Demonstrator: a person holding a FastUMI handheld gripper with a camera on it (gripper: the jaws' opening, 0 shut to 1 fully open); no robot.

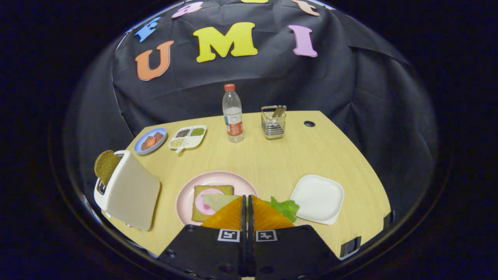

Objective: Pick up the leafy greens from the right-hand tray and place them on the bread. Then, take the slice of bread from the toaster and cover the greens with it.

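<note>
Gripper (247, 202) low over the near edge of the wooden table (272, 159). Its two orange fingers (227, 216) are pressed together with only a thin slit between them, and the leafy greens (286, 208) are pinched in that slit: pale stem end sticking out on the left side, frilly green leaf spreading out on the right. Greens held off the white tray (318, 199), which sits just right of the fingers with nothing on it.

Pink plate (186, 194) just ahead of the fingers and a little left. On it a slice of bread (212, 192) with a pink round of meat on top. The pale end of the greens overlaps the near right part of that bread as seen from here; cannot tell if it touches.

White toaster (130, 190) well left of the plate, a dark bread slice (106, 165) standing up out of its slot.

Far side of the table: blue plate (149, 140), divided dish (187, 137), water bottle (232, 113), wire holder (273, 123).
</note>
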